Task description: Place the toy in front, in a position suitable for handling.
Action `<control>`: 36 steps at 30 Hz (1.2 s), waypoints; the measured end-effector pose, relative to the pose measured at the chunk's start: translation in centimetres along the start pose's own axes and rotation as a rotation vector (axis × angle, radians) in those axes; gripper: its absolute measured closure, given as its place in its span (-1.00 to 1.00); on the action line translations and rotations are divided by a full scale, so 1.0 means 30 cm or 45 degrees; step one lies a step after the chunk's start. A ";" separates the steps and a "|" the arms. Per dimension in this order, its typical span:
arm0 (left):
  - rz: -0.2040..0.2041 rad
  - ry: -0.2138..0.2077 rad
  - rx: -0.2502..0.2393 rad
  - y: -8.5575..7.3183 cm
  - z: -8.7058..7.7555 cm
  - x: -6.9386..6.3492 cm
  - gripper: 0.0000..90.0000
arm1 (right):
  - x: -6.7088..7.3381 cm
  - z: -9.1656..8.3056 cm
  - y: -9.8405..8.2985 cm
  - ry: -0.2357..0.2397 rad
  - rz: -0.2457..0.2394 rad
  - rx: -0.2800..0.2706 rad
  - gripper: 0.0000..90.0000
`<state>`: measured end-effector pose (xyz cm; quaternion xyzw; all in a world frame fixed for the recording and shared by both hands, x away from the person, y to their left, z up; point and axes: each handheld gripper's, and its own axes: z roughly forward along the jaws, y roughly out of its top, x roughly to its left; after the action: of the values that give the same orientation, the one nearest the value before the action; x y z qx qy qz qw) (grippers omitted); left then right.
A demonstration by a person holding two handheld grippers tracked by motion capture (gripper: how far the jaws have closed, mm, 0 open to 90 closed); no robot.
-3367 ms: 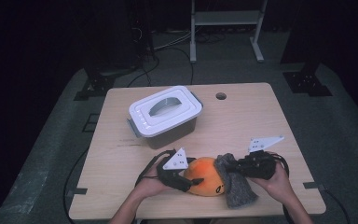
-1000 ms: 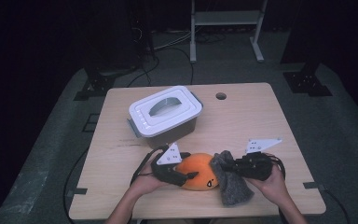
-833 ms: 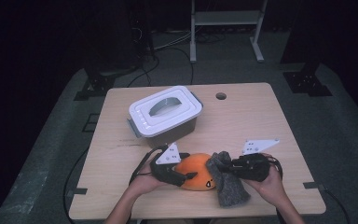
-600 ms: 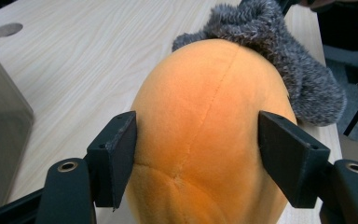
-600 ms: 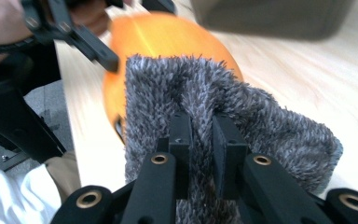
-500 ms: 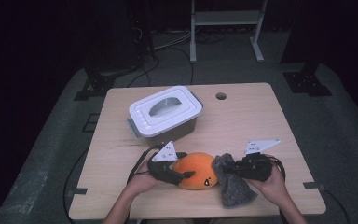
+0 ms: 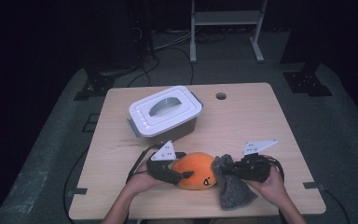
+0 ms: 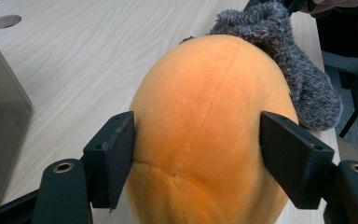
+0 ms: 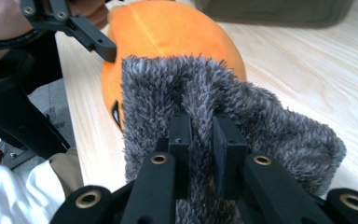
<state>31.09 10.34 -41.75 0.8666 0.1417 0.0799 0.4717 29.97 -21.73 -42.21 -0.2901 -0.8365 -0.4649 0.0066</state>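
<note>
The right hand-held gripper (image 9: 200, 140) has its two black jaws pinched nearly together on a fold of fuzzy grey cloth (image 9: 242, 116) — the fabric bunches up between them and spreads out to the right, draping onto the light wood worktop (image 9: 307, 60). Right behind the cloth, touching it, sits a round orange plush (image 9: 168, 37) with a dark marking peeking out at its lower left. The other hand-held gripper (image 9: 107, 51) comes in from the top left — one black jaw tip rests against the plush's side. A grey container's (image 9: 270, 9) base shows along the top edge.
</note>
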 end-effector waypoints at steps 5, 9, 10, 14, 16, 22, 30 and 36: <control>0.030 -0.014 0.006 0.007 0.006 -0.014 -0.38 | 0.018 -0.027 0.027 0.001 -0.018 -0.069 0.75; 0.063 -0.019 0.011 0.013 0.015 -0.032 -0.39 | 0.041 -0.023 0.044 0.036 -0.045 -0.091 0.74; 0.070 -0.023 0.014 0.013 0.015 -0.034 -0.40 | 0.044 -0.013 0.042 0.029 -0.053 -0.072 0.74; 0.095 -0.022 0.048 0.027 0.024 -0.043 -0.60 | 0.041 0.008 0.028 0.043 -0.055 -0.037 0.74; 0.076 -0.016 0.076 0.034 0.033 -0.044 -0.76 | 0.041 0.007 0.025 0.046 -0.056 -0.024 0.74; 0.053 0.015 0.063 0.026 0.052 -0.047 -0.51 | 0.034 -0.002 0.021 0.033 -0.054 -0.008 0.75; 0.199 0.105 -0.103 0.051 0.072 -0.088 -0.27 | 0.027 -0.066 0.048 -0.017 -0.052 -0.112 0.76; 0.132 0.029 -0.091 0.061 0.073 -0.083 -0.61 | 0.018 -0.033 0.037 -0.030 -0.060 -0.045 0.75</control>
<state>29.64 6.86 -41.40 0.8545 0.0990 0.1189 0.4959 29.81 -21.79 -40.64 -0.2760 -0.8347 -0.4761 -0.0194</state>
